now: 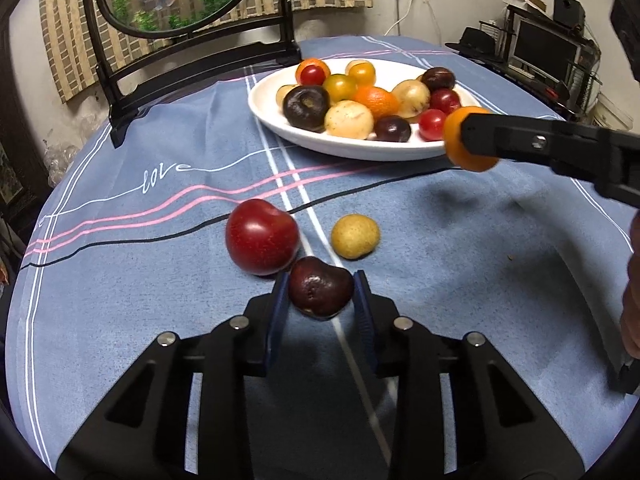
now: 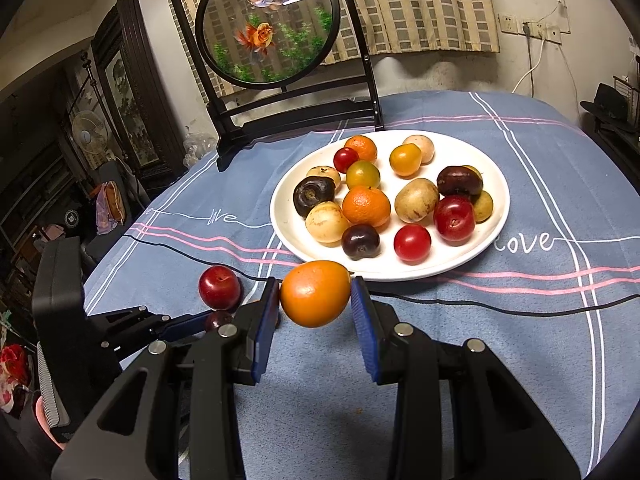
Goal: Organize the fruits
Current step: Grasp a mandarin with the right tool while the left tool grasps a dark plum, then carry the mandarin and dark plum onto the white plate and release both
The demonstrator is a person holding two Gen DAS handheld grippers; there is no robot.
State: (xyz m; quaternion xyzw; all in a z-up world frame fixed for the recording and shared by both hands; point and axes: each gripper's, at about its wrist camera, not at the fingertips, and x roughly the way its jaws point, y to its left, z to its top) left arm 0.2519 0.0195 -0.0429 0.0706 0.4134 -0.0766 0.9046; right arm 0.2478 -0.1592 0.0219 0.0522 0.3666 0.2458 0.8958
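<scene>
My left gripper (image 1: pixel 320 282) is shut on a dark purple plum (image 1: pixel 320 294), low over the blue tablecloth (image 1: pixel 160 280). Touching that plum at its left is a red plum (image 1: pixel 262 236), and a small yellow fruit (image 1: pixel 355 236) lies just beyond to the right. My right gripper (image 2: pixel 316 284) is shut on an orange fruit (image 2: pixel 315 294), held above the cloth just before the near rim of the white plate (image 2: pixel 400 274). The plate holds several fruits. In the left wrist view the right gripper (image 1: pixel 464 140) and its orange fruit (image 1: pixel 454 148) hang by the plate's right rim (image 1: pixel 352 148).
A round goldfish screen on a black stand (image 2: pixel 268 20) stands behind the plate at the table's far edge. A person's hand (image 1: pixel 632 288) shows at the right border. Shelves and a fan (image 2: pixel 88 136) lie off the table's left side.
</scene>
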